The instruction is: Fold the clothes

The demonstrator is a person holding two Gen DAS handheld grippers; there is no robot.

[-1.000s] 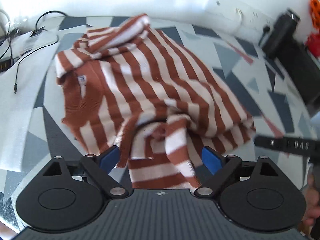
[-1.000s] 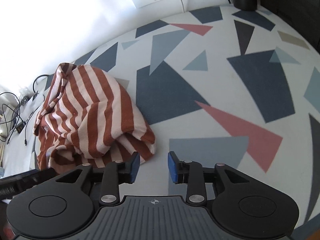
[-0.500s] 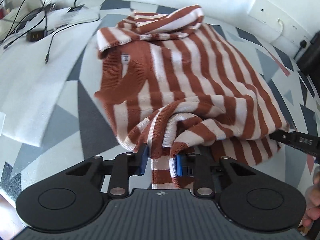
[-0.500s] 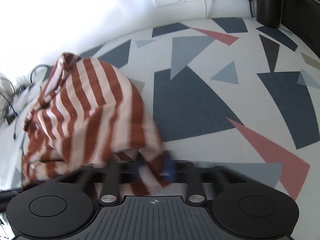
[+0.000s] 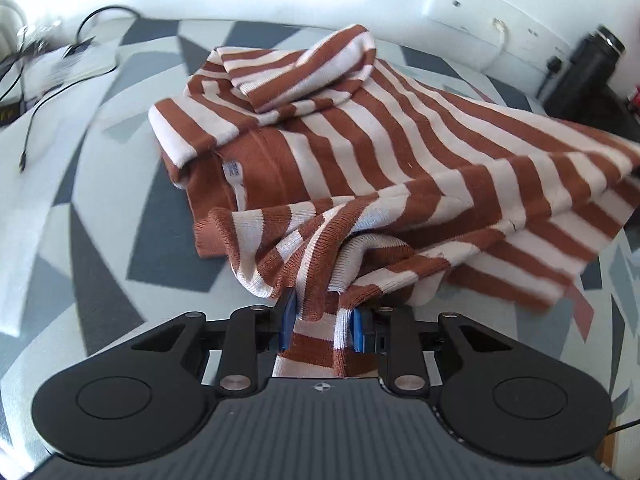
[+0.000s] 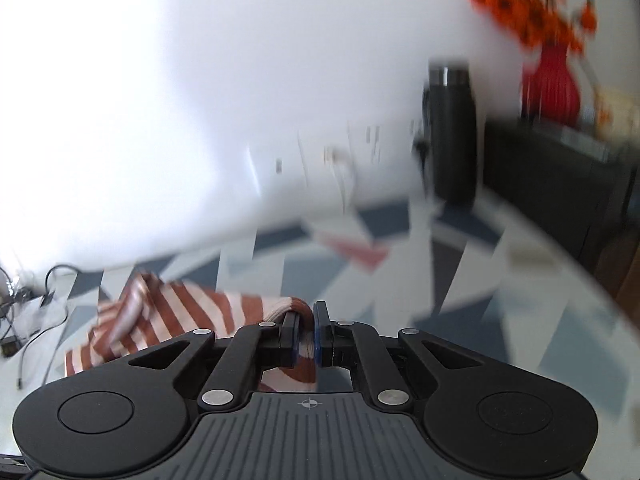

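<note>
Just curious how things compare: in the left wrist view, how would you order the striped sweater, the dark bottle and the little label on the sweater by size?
1. striped sweater
2. dark bottle
3. label

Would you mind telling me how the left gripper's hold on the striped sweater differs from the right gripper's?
The left gripper pinches a thick bunched fold of the striped sweater, its jaws set fairly wide; the right gripper clamps a thin edge, jaws nearly together. The left view is sharp, the right view blurred. Both are shut on the same sweater.
</note>
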